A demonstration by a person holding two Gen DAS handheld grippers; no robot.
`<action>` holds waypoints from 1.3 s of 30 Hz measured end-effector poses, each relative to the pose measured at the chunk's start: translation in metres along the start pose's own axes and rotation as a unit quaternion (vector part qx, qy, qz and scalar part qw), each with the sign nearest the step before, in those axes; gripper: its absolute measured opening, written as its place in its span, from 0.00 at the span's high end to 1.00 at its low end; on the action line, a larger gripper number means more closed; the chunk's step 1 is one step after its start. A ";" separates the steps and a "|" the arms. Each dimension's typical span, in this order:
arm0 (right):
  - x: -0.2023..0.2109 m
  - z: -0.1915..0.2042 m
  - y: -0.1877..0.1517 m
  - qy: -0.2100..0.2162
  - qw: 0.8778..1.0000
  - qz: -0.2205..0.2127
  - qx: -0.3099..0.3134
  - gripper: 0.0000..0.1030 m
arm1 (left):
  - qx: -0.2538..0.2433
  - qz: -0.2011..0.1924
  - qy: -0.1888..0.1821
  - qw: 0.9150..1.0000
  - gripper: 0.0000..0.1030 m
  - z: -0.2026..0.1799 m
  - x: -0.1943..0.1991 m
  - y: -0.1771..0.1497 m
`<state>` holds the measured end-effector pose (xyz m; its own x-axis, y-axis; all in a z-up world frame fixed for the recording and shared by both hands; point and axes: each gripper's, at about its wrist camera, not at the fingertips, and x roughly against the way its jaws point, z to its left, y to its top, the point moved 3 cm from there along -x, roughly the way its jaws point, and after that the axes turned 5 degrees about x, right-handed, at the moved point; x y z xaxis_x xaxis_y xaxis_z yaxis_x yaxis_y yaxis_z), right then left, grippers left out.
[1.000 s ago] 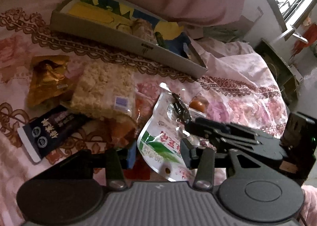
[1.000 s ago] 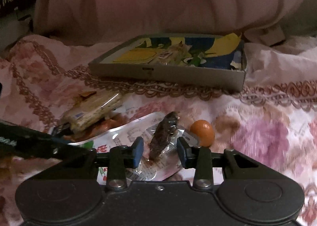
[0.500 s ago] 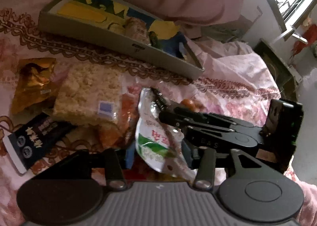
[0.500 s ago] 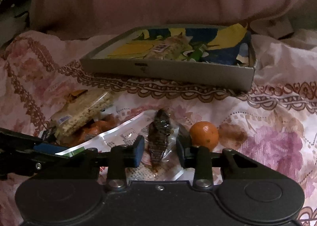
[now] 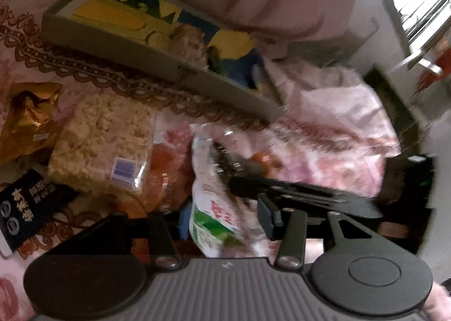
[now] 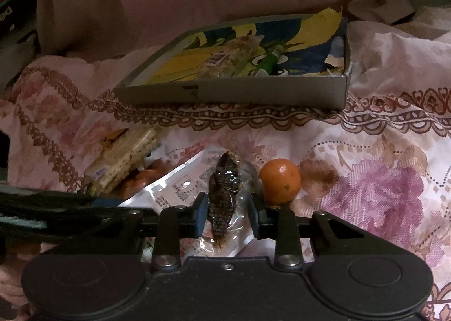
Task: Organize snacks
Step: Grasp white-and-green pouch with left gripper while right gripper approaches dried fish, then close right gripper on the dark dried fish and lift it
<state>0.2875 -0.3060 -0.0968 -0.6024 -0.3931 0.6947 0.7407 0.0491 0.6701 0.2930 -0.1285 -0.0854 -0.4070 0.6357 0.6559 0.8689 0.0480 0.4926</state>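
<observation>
Now closing the right gripper [image 6: 225,214] around a dark snack pack [image 6: 224,188], with the left pad against the dark piece and the right pad only at the clear wrap; not yet clamped. Lies on a white-green pouch [image 5: 214,188], towards the near edge of the bedspread [image 6: 380,152], just left of an orange [image 6: 280,184]. Closing the left gripper [image 5: 224,216] too, with that same pouch between its jaws; too blurred to tell whether gripped.

Well short of the box [image 6: 234,93], set towards the far edge with a few snacks already inside.

Risks from here, as a judgement:
- Pinching only the slick clear wrap and letting the pack slide out on the lift.
- Catching the pouch beneath along with the pack, since stacked.
- Pulling two ways at once, with both grippers working the same small heap.
- Nudging the orange and setting it rolling on the soft cloth.
- Dragging the pouch and upsetting the rice cracker pack [image 5: 104,140] beside it.
</observation>
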 end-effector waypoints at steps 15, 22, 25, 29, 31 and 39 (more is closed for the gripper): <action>0.041 -0.003 -0.013 0.018 1.000 -0.014 -0.021 0.40 | -0.051 0.027 0.064 0.996 0.80 -0.028 -0.003 -0.010; 0.008 -0.006 -0.009 0.013 0.999 0.000 -0.038 0.33 | -0.053 0.020 0.054 0.997 0.84 -0.036 -0.002 -0.008; -0.001 -0.010 -0.008 0.004 1.000 0.006 -0.029 0.45 | -0.045 0.026 0.052 0.997 0.84 -0.030 -0.006 -0.009; 0.003 -0.006 -0.008 -0.034 0.999 0.007 0.004 0.63 | -0.014 0.031 0.039 0.999 0.84 -0.017 -0.009 -0.011; 0.009 -0.006 -0.009 -0.059 0.998 0.004 0.021 0.65 | -0.017 0.030 0.039 0.999 0.84 -0.017 -0.010 -0.011; 0.023 -0.017 -0.015 -0.062 0.998 0.005 0.006 0.69 | -0.037 0.025 0.036 0.998 0.83 -0.025 -0.010 -0.010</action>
<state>0.2674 -0.3310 -0.0956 -0.6282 -0.2753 0.7277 0.7434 0.0636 0.6659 0.2810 -0.1546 -0.0823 -0.3847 0.5787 0.7191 0.8669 -0.0410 0.4968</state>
